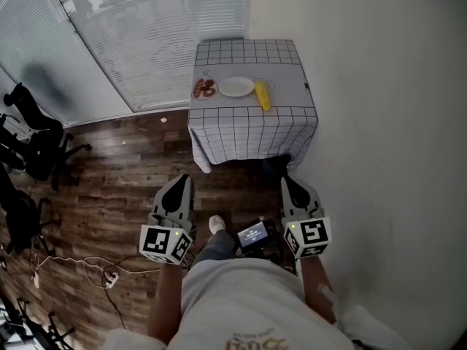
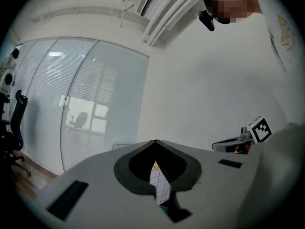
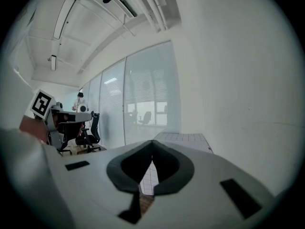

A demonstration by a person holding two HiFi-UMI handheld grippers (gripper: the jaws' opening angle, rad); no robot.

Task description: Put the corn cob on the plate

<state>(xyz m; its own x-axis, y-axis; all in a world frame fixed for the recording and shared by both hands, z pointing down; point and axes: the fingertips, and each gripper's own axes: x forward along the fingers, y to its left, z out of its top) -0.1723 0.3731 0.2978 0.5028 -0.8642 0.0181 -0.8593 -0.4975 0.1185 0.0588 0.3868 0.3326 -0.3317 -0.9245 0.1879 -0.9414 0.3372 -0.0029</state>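
Well, corn cob (image 1: 263, 95) far ahead of L gripper (image 1: 180, 182), R gripper (image 1: 290, 183), both shut.

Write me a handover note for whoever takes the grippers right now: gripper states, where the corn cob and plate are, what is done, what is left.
Left gripper: shut, empty, held out short of the table.
Right gripper: shut, empty, also short of the table.
Corn cob: lies on the checked tablecloth, just right of the white plate, which is bare.
A small dish of brown food sits left of the plate.
Done: nothing yet.
Left: step up to the table, open a gripper, grasp the cob, set it on the plate.
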